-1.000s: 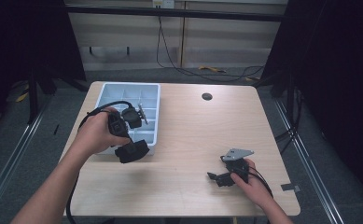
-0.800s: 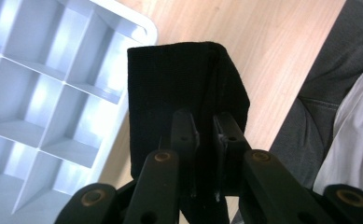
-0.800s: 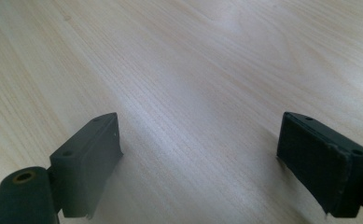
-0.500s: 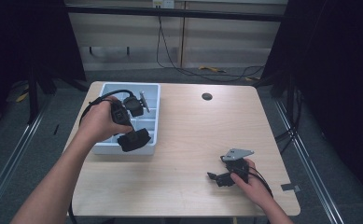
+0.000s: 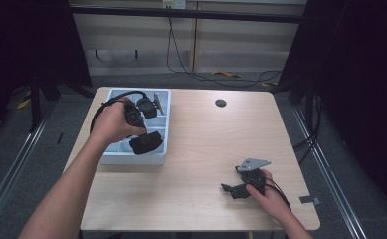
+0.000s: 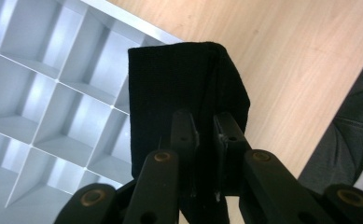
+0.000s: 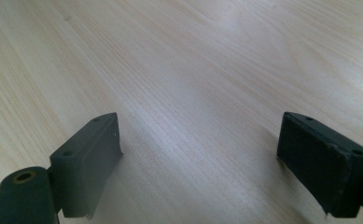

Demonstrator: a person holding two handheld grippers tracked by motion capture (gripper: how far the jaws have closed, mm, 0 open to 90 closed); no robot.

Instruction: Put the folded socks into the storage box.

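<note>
A folded black fabric piece (image 6: 179, 88) hangs over the near part of a pale grey compartment tray (image 6: 53, 93), pinched between my left gripper's (image 6: 206, 140) two nearly closed jaws. From above, the left gripper (image 5: 140, 133) is held in a hand over the tray (image 5: 112, 158) at the table's left, and the black fabric (image 5: 146, 143) dangles just below it. Near the front right of the table my right gripper (image 5: 233, 189) rests low in the other hand. Its jaws stand wide apart over bare wood, with the right gripper (image 7: 200, 158) holding nothing.
The tray's compartments that I can see hold nothing. A dark round hole (image 5: 220, 103) sits near the table's far edge. A small grey tape strip (image 5: 309, 200) lies at the front right corner. Cables run across the floor beyond the table.
The left hand has carried the black fabric away from the table's front edge, farther in over the tray. The right gripper has stayed where it was.
</note>
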